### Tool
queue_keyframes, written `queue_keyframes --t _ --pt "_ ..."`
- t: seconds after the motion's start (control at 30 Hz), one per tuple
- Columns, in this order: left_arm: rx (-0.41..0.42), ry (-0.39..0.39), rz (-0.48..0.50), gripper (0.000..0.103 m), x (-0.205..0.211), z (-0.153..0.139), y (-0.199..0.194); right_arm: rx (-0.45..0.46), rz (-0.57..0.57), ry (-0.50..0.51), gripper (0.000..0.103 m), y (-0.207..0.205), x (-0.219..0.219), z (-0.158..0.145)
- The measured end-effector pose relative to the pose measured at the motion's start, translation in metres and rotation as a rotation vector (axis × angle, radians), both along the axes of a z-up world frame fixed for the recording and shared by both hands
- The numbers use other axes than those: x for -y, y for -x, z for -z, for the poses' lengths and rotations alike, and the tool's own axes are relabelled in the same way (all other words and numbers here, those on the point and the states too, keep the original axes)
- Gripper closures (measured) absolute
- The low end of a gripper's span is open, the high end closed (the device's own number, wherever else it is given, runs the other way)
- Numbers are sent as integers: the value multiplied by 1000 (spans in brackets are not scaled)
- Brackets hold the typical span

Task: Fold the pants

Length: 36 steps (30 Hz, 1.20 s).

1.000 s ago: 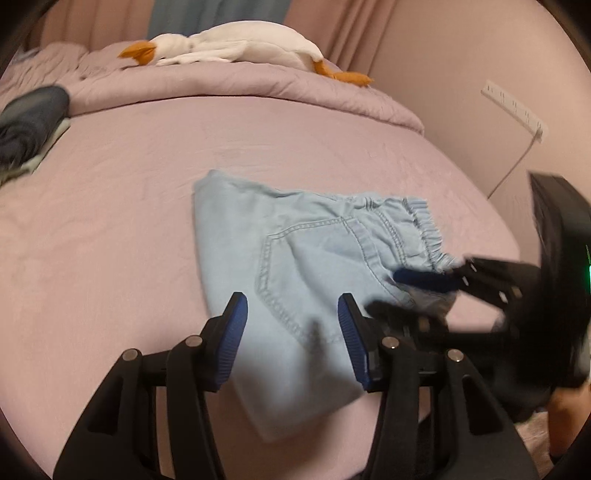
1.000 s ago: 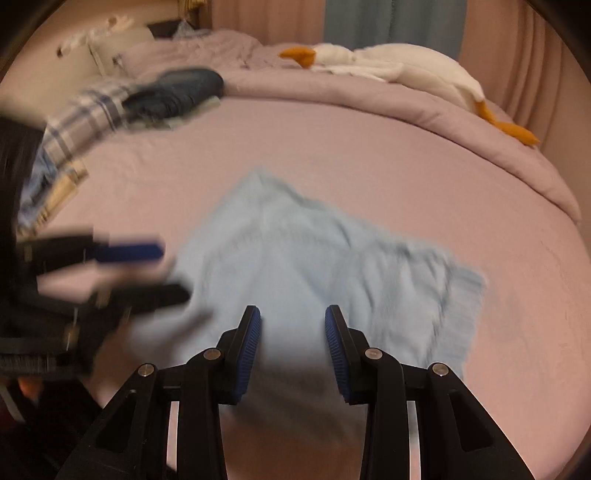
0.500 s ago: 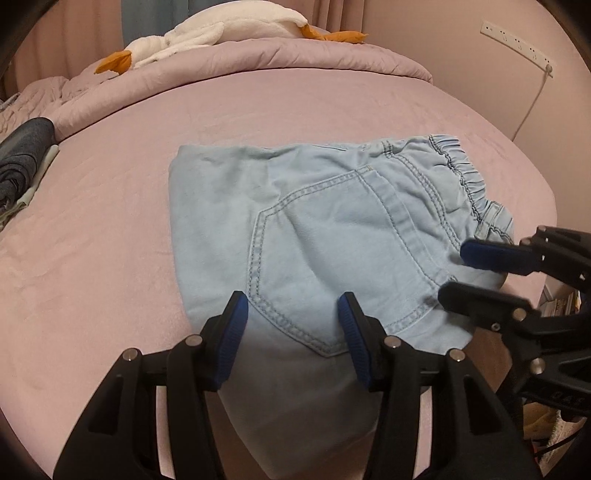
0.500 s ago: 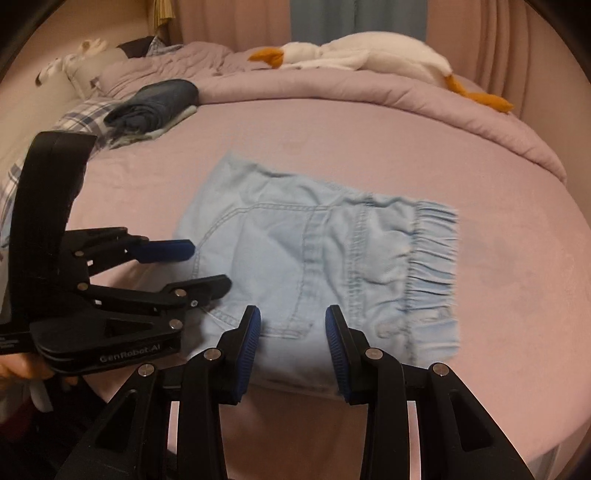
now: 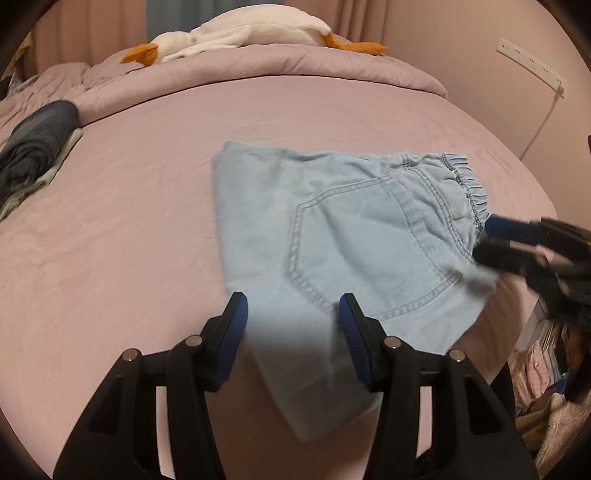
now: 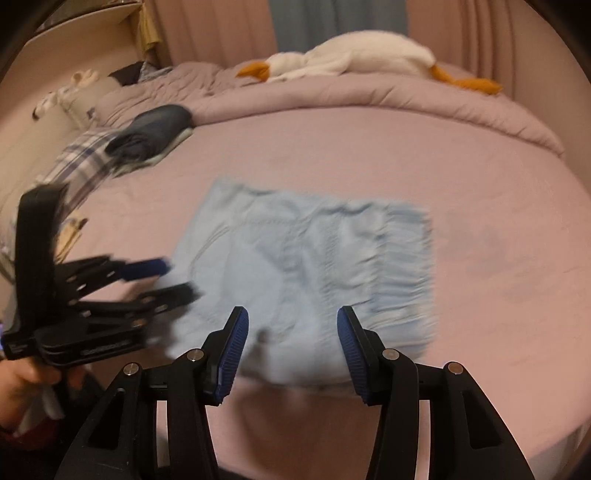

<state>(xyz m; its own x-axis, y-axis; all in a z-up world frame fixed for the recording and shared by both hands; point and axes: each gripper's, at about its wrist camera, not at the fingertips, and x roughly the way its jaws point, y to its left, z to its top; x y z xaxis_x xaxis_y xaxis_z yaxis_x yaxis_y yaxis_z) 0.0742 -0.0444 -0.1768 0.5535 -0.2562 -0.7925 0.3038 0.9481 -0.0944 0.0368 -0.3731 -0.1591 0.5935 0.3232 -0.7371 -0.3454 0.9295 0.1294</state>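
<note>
A: Where are the pants [image 5: 354, 236]?

B: Folded into a light blue denim block, lying flat on the pink bed [image 5: 147, 221], toward the near edge. Back pocket faces up, elastic waistband on the right side.

A: Left gripper [image 5: 293, 321]?

B: Fingers spread, hovering over the near left part of the fold. Nothing pinched; the pads are clear of the cloth.

A: Right gripper [image 6: 291, 341]?

B: Jaws opening. Denim shows between them in its own camera, but the pads aren't pressing it. From the left camera its tips sit just beside the waistband's near right corner. That view is blurred, so contact is unclear.

A: Anything else on the bed?

B: White goose plush [image 5: 243, 35] with orange beak and feet on the rolled quilt [image 5: 295, 70] at the far side. Dark folded clothes [image 5: 35, 144] far left. A hand [image 6: 22, 384] holds the left gripper's handle, low left in the right camera.
</note>
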Motion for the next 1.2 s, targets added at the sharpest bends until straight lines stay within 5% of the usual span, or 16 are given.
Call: queue_keyframes --t 0.33,0.47,0.8,1.2 --pt "-20 5 -19 49 -6 7 3 8 39 229 46 -25 -19 23" --pt "-26 37 -31 51 -12 2 6 -10 44 133 46 -17 -4 13" --pt "-34 98 -81 48 -25 -6 10 -138 187 -323 41 -15 74 19" --pt "-49 106 -81 47 -26 -4 8 -208 222 -394 37 -12 87 29"
